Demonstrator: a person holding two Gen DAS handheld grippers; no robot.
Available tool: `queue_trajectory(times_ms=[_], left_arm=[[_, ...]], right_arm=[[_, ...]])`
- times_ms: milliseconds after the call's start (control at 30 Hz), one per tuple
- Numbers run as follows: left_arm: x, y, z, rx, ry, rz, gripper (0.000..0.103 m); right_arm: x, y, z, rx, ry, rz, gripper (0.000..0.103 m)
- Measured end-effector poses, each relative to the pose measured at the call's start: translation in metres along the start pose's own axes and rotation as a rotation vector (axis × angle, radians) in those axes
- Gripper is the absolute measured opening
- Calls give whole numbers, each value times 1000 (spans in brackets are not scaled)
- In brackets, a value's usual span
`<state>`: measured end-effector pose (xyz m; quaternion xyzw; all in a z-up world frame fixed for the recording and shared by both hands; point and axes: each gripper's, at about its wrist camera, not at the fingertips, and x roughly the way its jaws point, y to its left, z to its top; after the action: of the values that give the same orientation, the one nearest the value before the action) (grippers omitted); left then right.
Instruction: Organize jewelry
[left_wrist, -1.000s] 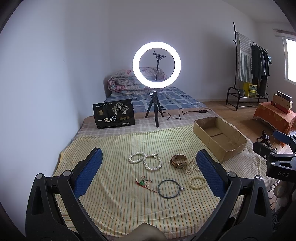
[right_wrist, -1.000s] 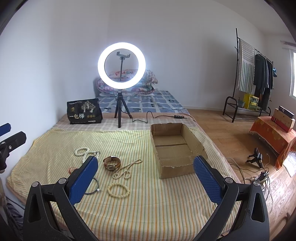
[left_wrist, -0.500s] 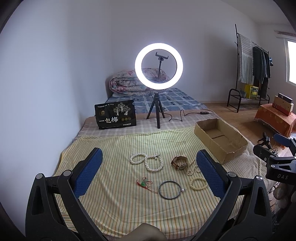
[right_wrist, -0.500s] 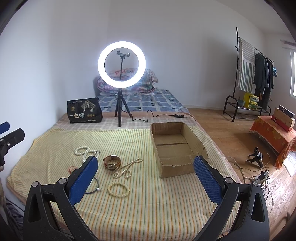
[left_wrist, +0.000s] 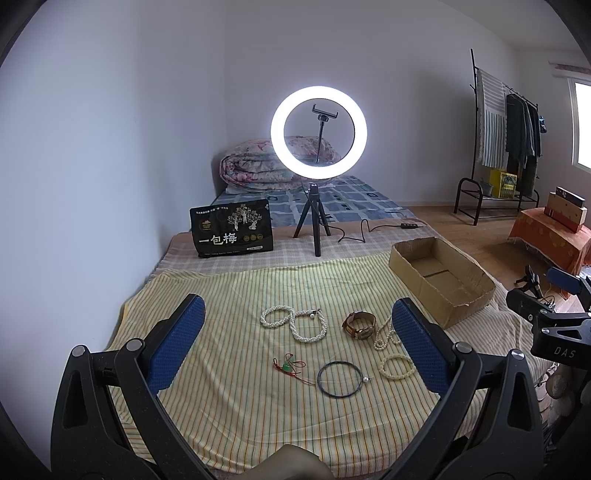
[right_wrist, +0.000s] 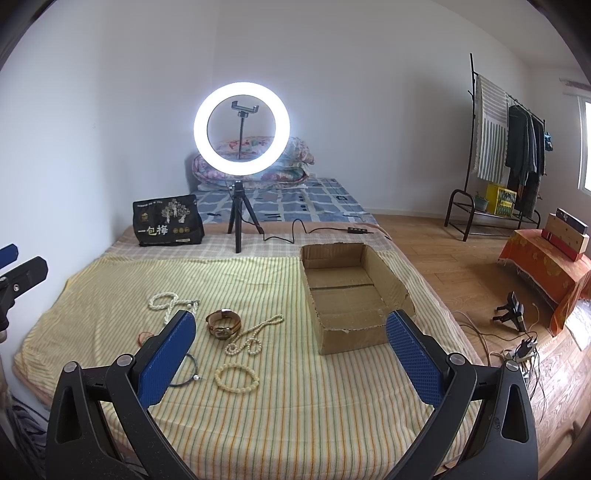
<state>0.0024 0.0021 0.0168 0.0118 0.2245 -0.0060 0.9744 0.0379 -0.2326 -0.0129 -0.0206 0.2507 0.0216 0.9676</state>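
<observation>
Jewelry lies spread on a yellow striped cloth (left_wrist: 240, 295): a long pearl necklace (left_wrist: 295, 325), a brown-strap watch (left_wrist: 360, 325), a thin pearl strand (right_wrist: 253, 334), a cream bead bracelet (right_wrist: 236, 377), a dark hoop with one pearl (left_wrist: 339, 379) and a red cord with a green charm (left_wrist: 288, 365). An empty cardboard box (right_wrist: 351, 291) sits to the right of them. My left gripper (left_wrist: 295, 343) hangs open above the near edge, nothing between its blue pads. Equally wide open and empty, my right gripper (right_wrist: 290, 350) hovers nearer the box.
A lit ring light on a tripod (left_wrist: 317, 177) and a black printed bag (left_wrist: 232, 229) stand behind the cloth. Folded quilts (left_wrist: 269, 162) lie by the wall. A clothes rack (right_wrist: 506, 147), cables (right_wrist: 517, 343) and an orange-covered stand (right_wrist: 543, 262) occupy the wooden floor at right.
Both views have shifted only slightly; the left gripper drifted a little so the scene slid right. The jewelry and box have not moved, and both grippers stayed open.
</observation>
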Motion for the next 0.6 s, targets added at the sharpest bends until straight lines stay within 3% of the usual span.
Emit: queue_trajectory(times_ms=[600], left_arm=[[0,-1,-5,-2,-3,1,103]], right_arm=[[0,0,-1,-2,0,-1,102]])
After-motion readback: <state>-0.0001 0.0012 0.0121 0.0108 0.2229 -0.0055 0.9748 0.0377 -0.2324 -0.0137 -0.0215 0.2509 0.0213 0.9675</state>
